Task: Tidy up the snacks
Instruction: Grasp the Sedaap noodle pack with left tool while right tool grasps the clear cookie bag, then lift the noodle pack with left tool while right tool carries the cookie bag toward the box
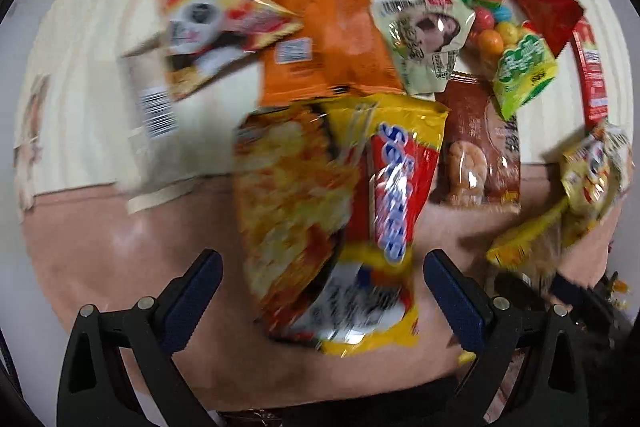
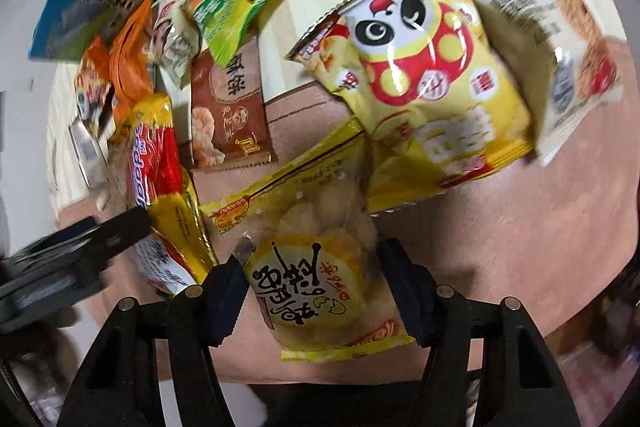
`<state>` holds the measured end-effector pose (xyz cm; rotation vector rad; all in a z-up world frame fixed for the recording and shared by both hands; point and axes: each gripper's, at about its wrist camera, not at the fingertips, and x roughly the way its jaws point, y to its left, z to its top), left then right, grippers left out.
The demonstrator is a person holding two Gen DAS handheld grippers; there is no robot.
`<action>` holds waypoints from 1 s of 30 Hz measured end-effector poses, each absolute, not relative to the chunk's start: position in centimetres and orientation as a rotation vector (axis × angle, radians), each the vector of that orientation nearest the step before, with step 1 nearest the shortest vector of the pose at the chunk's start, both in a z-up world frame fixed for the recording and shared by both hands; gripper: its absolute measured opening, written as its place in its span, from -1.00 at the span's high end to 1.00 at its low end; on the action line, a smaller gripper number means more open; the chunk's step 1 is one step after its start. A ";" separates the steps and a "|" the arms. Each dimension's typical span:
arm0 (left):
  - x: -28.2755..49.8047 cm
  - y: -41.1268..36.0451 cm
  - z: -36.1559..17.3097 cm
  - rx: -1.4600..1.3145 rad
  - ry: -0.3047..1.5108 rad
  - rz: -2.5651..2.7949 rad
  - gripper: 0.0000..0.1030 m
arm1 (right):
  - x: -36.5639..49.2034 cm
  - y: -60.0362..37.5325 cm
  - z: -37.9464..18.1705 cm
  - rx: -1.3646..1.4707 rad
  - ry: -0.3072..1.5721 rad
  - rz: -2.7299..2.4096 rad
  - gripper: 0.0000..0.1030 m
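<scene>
The snacks lie in a loose spread across the table (image 1: 100, 247), some overlapping, so sorting looks barely begun.

In the left wrist view, the left hand-held gripper (image 1: 322, 291) stands wide, its jaws either side of the yellow-red chip bag (image 1: 384, 187) at lower centre, not closed on it. An orange bag (image 1: 324, 23) sits at top centre and a brown packet (image 1: 480, 147) at right.

In the right wrist view, the right hand-held gripper (image 2: 316, 295) brackets the egg-snack packet (image 2: 316, 287) at lower centre; whether it grips is unclear. The panda bag (image 2: 420, 67) lies at upper right. Nearly everything seems left to arrange.
</scene>
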<state>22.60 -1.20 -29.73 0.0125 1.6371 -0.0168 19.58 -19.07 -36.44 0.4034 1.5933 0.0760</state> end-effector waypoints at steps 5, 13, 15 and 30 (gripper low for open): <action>22.9 -0.4 -30.8 -0.002 1.574 -0.003 -0.59 | 19.1 -18.2 -37.6 0.395 1.610 0.082 -0.43; 15.0 3.7 -31.1 0.016 1.558 0.017 -0.58 | 17.2 -12.9 -38.5 0.257 1.608 0.038 -0.16; 13.2 4.7 -31.6 0.010 1.568 0.024 -0.58 | 16.1 -11.8 -39.0 0.284 1.626 0.057 -0.15; 14.0 6.6 -36.6 -0.007 1.491 -0.038 -0.65 | 11.7 -5.2 -42.0 0.240 1.604 0.003 -0.35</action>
